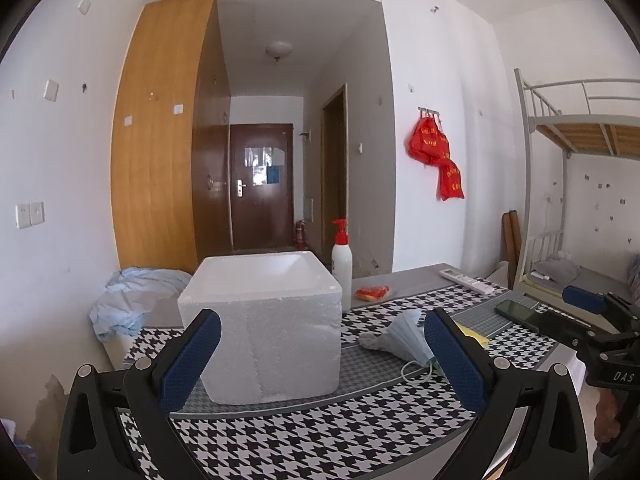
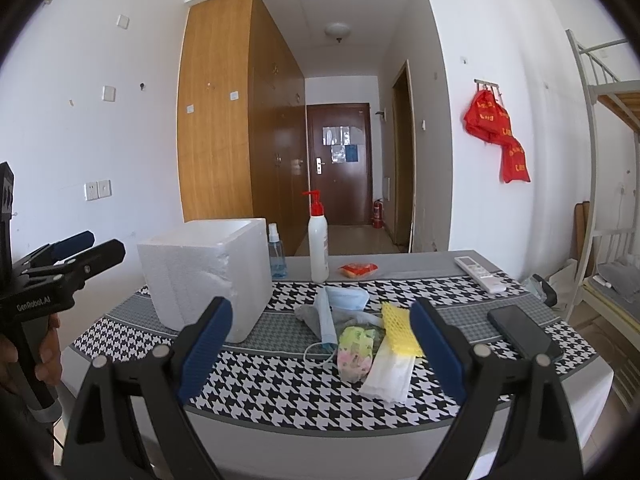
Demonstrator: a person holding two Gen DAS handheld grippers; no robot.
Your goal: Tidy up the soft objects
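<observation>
— Where are the soft things?

— In a loose heap on the tabletop (image 2: 280, 380), just to the right of the foam box (image 2: 208, 276): a blue face mask (image 2: 326, 320), a grey cloth (image 2: 306, 314) touching it, a flowered mask (image 2: 356, 354), a yellow mesh sleeve (image 2: 398, 328) and a white mask (image 2: 390, 376) nearest me. None of them is in the box.

— And your claws?

— My right claw (image 2: 320, 348) is spread wide with nothing in it, hovering in front of the heap. My left claw (image 1: 322, 360) is spread too and empty, facing the box, with the blue mask (image 1: 406, 338) by its right finger.

— What else is near the box?

— Behind it, a small spray bottle (image 2: 277, 254); just right of that, a white pump bottle (image 2: 319, 244), then a red packet (image 2: 358, 270). Far right of the box lie a remote (image 2: 480, 274) and a phone (image 2: 522, 334). Left of the box, a crumpled blue cloth (image 1: 128, 300).
</observation>
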